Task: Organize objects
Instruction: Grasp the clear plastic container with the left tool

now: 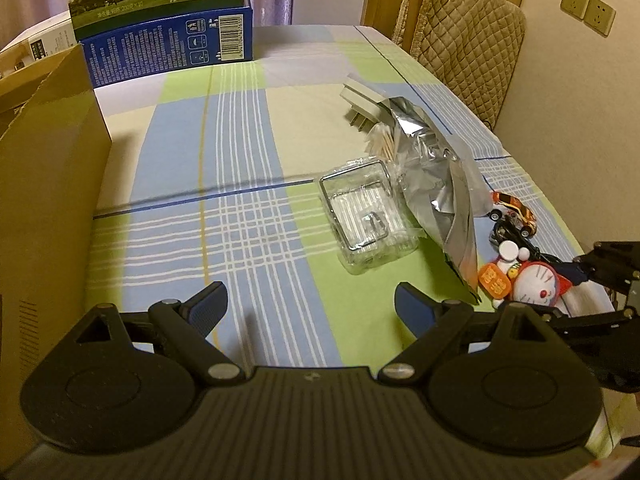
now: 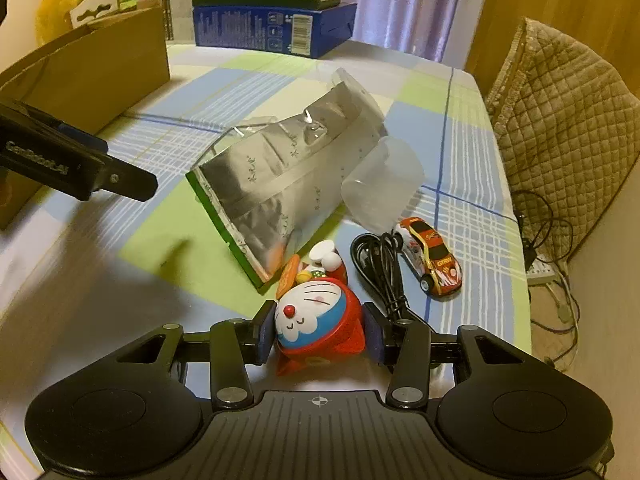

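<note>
Right gripper (image 2: 318,334) is pinched on the cat toy (image 2: 316,320), pads on both sides of its round head for a stable lift off the desk (image 2: 240,92). Left gripper (image 1: 310,304) is held spread and empty, near the cardboard box (image 1: 48,184) to its left, probably the drop-off.

Left half of table (image 1: 240,152) bare: wide lane from near edge to far edge. Cardboard box (image 1: 48,184) walls off left edge; blue milk carton (image 1: 168,40) blocks far-left corner. Right half crowded: clear plastic tray (image 1: 360,216), foil bag (image 1: 436,184), toy car (image 1: 514,208), black cable (image 2: 380,264), cartoon cat toy (image 2: 316,320), packed close near right edge. Translucent cup (image 2: 382,188) touches bag. Far-right corner bare; quilted chair (image 1: 468,44) stands beyond it.
</note>
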`<control>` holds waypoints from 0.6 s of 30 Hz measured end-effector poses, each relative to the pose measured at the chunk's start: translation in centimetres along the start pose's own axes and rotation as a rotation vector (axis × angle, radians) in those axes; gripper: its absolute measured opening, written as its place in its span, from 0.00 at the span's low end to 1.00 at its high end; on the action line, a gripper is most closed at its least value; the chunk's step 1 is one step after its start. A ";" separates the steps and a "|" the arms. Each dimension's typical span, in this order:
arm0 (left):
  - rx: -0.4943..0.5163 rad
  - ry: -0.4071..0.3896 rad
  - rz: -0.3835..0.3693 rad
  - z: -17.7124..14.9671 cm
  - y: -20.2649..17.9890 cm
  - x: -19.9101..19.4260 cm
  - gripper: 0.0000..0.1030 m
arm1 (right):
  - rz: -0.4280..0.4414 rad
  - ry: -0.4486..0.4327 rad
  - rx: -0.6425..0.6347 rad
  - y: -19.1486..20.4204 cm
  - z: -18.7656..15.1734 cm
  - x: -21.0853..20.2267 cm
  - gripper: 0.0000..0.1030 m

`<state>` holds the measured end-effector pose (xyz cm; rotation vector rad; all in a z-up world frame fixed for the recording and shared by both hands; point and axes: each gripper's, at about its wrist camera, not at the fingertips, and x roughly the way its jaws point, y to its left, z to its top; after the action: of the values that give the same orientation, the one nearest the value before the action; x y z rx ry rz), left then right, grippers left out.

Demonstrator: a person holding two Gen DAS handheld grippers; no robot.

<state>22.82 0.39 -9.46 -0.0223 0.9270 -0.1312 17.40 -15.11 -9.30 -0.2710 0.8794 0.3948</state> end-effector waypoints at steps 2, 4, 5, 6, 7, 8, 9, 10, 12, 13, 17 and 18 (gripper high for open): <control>0.004 -0.004 0.002 0.2 -0.1 0.4 0.83 | -0.002 -0.008 0.019 -0.2 0.1 -0.3 0.41; 0.007 -0.003 -0.003 0.5 -0.2 0.8 0.80 | -0.003 -0.022 0.036 -0.4 0.2 -0.6 0.41; 0.003 -0.005 -0.009 0.7 -0.2 1.0 0.79 | -0.002 -0.029 0.041 -0.5 0.3 -0.8 0.41; -0.001 -0.010 -0.020 0.9 -0.2 1.2 0.79 | -0.004 -0.035 0.045 -0.5 0.4 -1.0 0.41; -0.004 -0.014 -0.030 1.1 -0.3 1.4 0.78 | -0.008 -0.042 0.049 -0.6 0.6 -1.2 0.41; -0.006 -0.015 -0.038 1.4 -0.4 1.7 0.77 | -0.010 -0.047 0.052 -0.6 0.7 -1.3 0.41; -0.006 -0.017 -0.042 1.6 -0.6 2.1 0.77 | -0.009 -0.050 0.057 -0.7 0.8 -1.4 0.41; -0.006 -0.020 -0.045 1.8 -0.7 2.3 0.75 | -0.009 -0.052 0.061 -0.7 0.9 -1.4 0.41; -0.007 -0.027 -0.052 2.2 -0.9 3.0 0.70 | -0.010 -0.052 0.064 -0.8 1.0 -1.5 0.41; -0.012 -0.030 -0.055 2.3 -1.0 3.3 0.68 | -0.010 -0.052 0.066 -0.8 1.0 -1.5 0.41; -0.044 -0.023 -0.087 2.8 -1.0 4.6 0.60 | -0.014 -0.043 0.078 -0.9 0.8 -1.3 0.41; -0.050 -0.015 -0.094 2.9 -1.0 5.0 0.59 | -0.015 -0.040 0.082 -1.0 0.8 -1.3 0.41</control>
<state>28.02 -1.34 -11.64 -0.1129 0.9148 -0.1943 17.63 -16.00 -7.76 -0.1935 0.8520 0.3484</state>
